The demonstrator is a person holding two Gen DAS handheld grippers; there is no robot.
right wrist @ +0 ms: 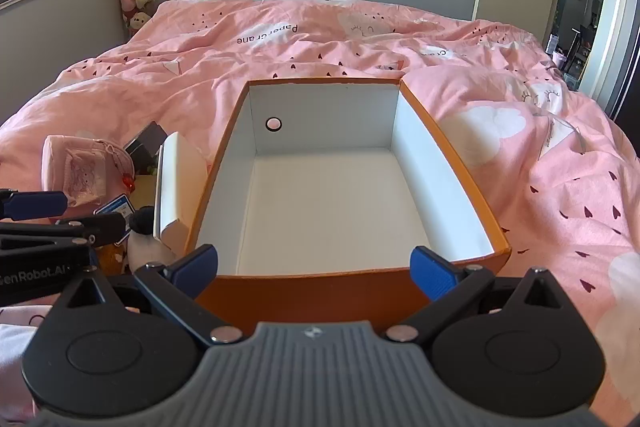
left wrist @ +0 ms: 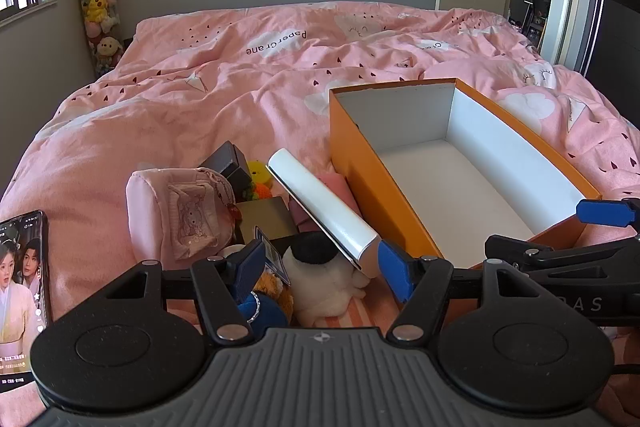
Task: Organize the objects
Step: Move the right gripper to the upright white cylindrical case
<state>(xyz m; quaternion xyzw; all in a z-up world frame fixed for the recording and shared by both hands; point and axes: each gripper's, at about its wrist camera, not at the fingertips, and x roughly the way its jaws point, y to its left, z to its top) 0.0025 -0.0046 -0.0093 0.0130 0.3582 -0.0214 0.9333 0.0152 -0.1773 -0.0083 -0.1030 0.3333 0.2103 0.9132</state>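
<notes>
A: Where does the open orange cardboard box with the white inside [right wrist: 336,195] sit?

B: On the pink printed duvet [left wrist: 200,95], its near wall just in front of the right gripper [right wrist: 314,269]. Nothing lies in the box.

A: And that gripper's state?

B: Its 2 blue fingers are spread wide, roughly across the box's near wall, clamping nothing.

A: The left gripper [left wrist: 320,263]?

B: Also apart. It hangs over the pile left of the box. Its right blue fingertip [left wrist: 394,263] is at the low end of the flat white box lid [left wrist: 320,203], which leans tilted against the orange wall. I cannot tell if they touch.

A: What is in the pile?

B: A pink fabric pouch with a line drawing [left wrist: 180,207], a dark small box [left wrist: 230,163] behind it, a yellow and orange fuzzy toy [left wrist: 260,179], a white and black plush toy [left wrist: 320,275] between the fingers, and a blue item with a silver band [left wrist: 256,307] near the left finger.

A: Anything else?

B: A smartphone with its screen lit [left wrist: 22,287] lies on the duvet, well left of the pile.
</notes>
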